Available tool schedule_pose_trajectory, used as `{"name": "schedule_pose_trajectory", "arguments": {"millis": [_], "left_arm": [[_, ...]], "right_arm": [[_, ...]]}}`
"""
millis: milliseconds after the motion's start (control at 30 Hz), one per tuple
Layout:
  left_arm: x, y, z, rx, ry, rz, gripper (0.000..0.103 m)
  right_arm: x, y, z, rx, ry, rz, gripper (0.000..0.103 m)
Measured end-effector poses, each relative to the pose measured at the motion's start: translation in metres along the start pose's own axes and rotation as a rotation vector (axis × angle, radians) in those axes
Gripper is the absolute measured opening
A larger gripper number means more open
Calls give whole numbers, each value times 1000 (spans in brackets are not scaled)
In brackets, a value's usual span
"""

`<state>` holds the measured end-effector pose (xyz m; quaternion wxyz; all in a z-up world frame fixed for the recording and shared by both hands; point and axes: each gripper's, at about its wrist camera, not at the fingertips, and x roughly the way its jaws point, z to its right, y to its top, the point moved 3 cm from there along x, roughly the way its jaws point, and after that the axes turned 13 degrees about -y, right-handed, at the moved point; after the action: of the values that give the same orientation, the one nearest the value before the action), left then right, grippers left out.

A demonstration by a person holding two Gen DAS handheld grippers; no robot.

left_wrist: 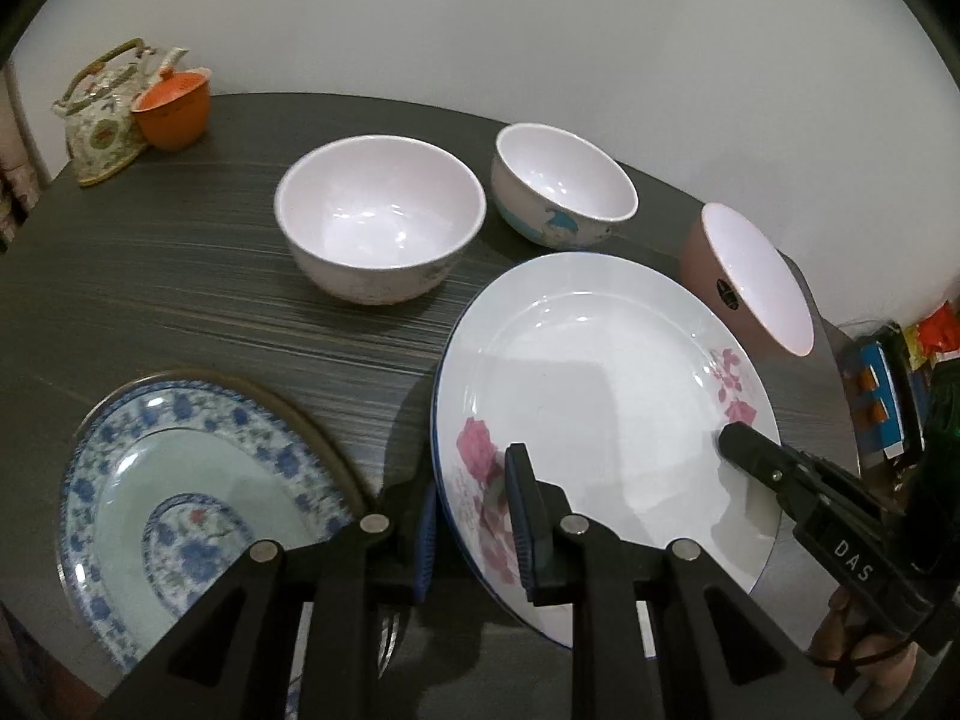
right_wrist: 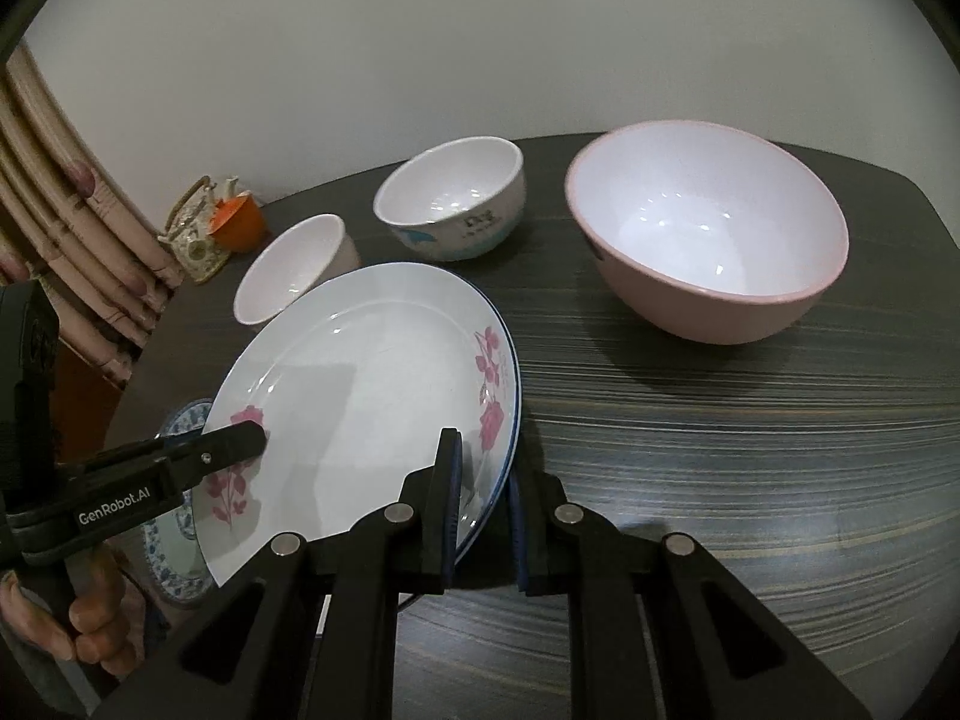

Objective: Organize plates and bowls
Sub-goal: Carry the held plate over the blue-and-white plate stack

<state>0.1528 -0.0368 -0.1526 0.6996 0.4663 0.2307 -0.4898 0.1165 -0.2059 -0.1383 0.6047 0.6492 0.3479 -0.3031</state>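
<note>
The white plate with pink roses (left_wrist: 600, 396) is riding tilted above the dark striped bench (left_wrist: 180, 276), pinched at two places on its near rim: the left gripper (left_wrist: 474, 516) is clamping the edge by the big rose, one of its fingers (left_wrist: 528, 516) lying on the plate's face and the other tucked under the rim, while the right gripper (right_wrist: 486, 498) is biting the blue-lined edge at the opposite side, its fingers squeezed tight on that rim. In the left view the right gripper's black tip is resting on the plate near the smaller pink spray; in the right view the left gripper is reaching in from the lower left, a hand (right_wrist: 90, 612) wrapping its handle. Just beside the lifted plate, to its left and lower, a blue floral plate (left_wrist: 180, 510) is sitting flat on the bench. Beyond the plate three bowls are standing apart: a plain white bowl (left_wrist: 378, 216), a bowl with a blue print (left_wrist: 564, 186), and a large pink bowl (right_wrist: 708, 228) off to the right. Far back at the corner, a patterned teapot (left_wrist: 102, 114) is touching an orange lidded cup (left_wrist: 174, 108)
</note>
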Motion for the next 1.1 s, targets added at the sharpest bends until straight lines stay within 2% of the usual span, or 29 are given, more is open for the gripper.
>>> {"name": "schedule_pose_trajectory", "arguments": {"millis": [667, 1100], "left_arm": [[-98, -33, -59, -51, 60, 82, 21], [-121, -46, -98, -121, 74, 93, 21]], "right_arm": [[-37, -12, -93, -88, 82, 47, 14], [-33, -27, -138, -145, 99, 19, 14]]}}
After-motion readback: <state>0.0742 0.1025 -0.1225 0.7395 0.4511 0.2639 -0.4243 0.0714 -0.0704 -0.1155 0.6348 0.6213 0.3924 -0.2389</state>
